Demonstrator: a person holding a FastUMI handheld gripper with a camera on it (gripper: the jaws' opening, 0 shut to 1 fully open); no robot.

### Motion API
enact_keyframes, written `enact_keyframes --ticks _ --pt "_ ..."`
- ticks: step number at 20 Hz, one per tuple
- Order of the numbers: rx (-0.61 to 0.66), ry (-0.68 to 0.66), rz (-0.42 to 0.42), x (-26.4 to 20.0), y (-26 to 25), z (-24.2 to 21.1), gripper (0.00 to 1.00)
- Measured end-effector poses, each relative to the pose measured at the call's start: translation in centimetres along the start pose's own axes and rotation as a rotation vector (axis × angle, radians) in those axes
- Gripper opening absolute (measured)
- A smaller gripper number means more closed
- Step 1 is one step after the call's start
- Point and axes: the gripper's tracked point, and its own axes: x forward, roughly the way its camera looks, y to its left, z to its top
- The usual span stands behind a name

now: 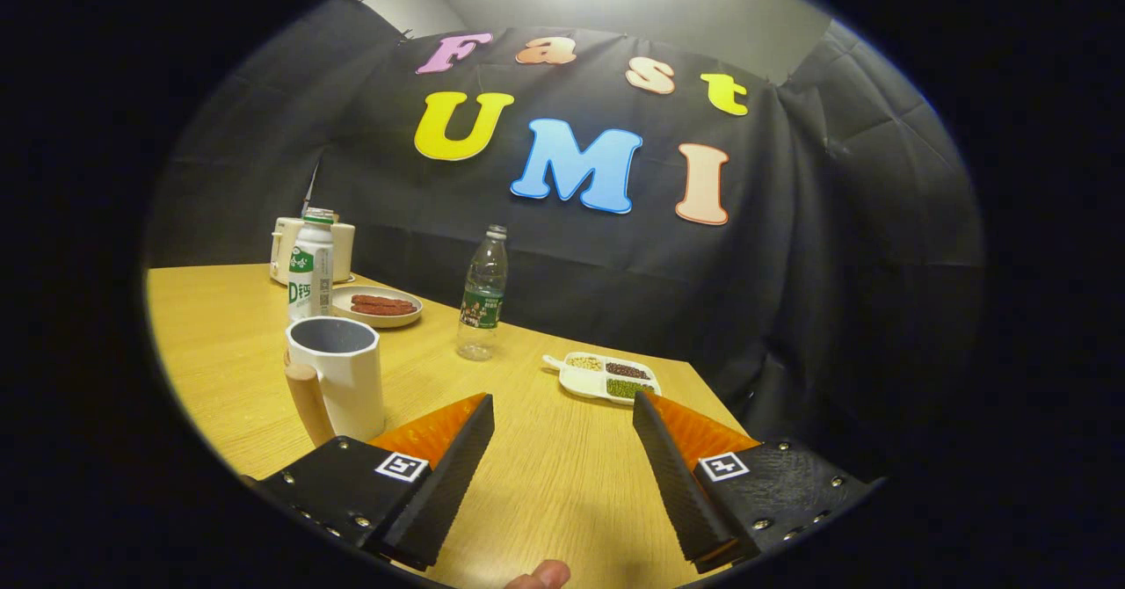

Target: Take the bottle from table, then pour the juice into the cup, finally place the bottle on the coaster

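bottle, clear with a green label, stands upright on the worktop well beyond the fingers, which are spread wide with nothing between them; a white cup with a wooden handle stands just ahead of the left finger, and i cannot make out a coaster. a second, white and green bottle stands further back near a plate, so which one holds the juice i cannot tell. this fits both a reach before the grasp and a release after the bottle was set down, so i name no move.
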Motion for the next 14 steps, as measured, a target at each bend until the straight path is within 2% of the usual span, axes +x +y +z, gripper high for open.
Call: enact_keyframes --ticks 8,14 --pt "0.165 0.060 0.039 -1.4 -0.9 -2.5 0.97" --pt "0.168 0.071 -0.063 -3.1 -3.1 -2.9 0.96"
